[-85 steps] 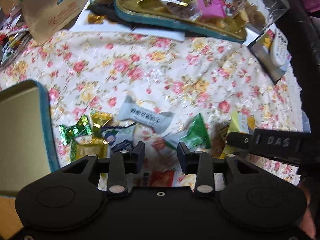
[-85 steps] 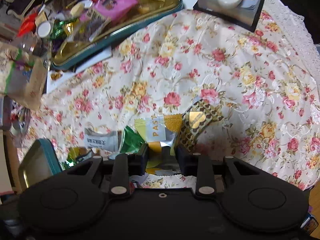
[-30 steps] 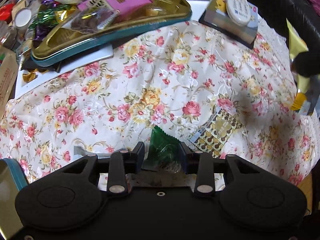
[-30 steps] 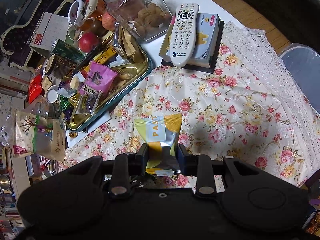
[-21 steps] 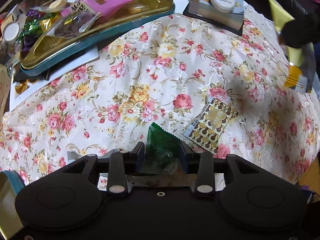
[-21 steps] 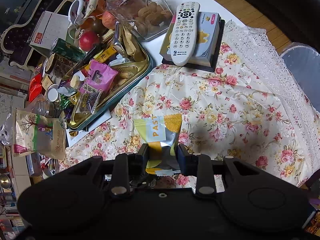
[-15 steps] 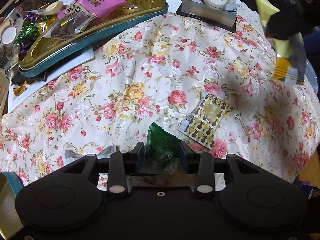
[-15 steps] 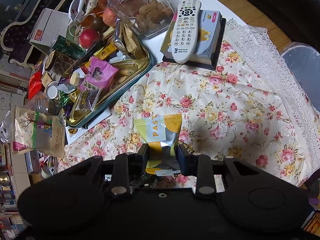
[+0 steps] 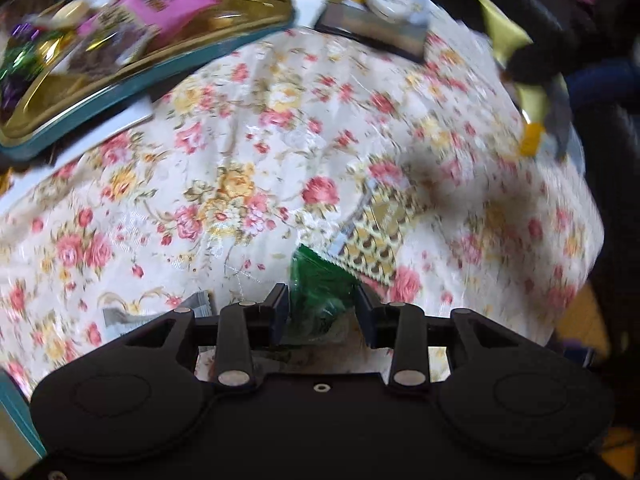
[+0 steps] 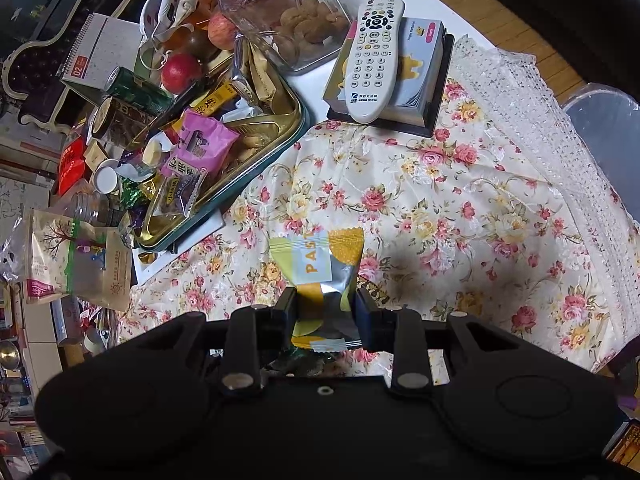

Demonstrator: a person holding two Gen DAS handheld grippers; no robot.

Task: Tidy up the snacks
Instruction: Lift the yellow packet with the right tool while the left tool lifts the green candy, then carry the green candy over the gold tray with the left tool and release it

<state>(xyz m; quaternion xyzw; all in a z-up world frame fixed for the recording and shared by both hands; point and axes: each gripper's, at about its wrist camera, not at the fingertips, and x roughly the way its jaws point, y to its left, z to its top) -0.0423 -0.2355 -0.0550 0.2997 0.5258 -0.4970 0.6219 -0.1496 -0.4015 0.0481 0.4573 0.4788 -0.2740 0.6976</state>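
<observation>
In the left wrist view my left gripper [image 9: 322, 306] is shut on a crinkly green snack packet [image 9: 316, 284], held just above the floral cloth [image 9: 240, 152]. A gold-patterned packet [image 9: 376, 232] lies on the cloth right behind it. A grey packet [image 9: 196, 308] lies to the left. My right gripper [image 10: 325, 312] is shut on a yellow and white packet [image 10: 316, 260], high over the cloth. That packet [image 9: 532, 100] also hangs at the right edge of the blurred left wrist view. A gold tray with a teal rim [image 10: 256, 184] holds several snacks, among them a pink packet [image 10: 200, 144].
A white remote [image 10: 374, 56] rests on a box behind the cloth, beside a glass jar of biscuits [image 10: 280, 8]. Cans, apples and bags crowd the far left. A teal tin edge [image 9: 16, 420] shows at lower left. The lace cloth edge [image 10: 560, 128] drops off at right.
Both grippers have lifted their packets off the cloth. In the last second the left gripper rolled, swinging the scene and blurring it. The right gripper and its packet stayed put.
</observation>
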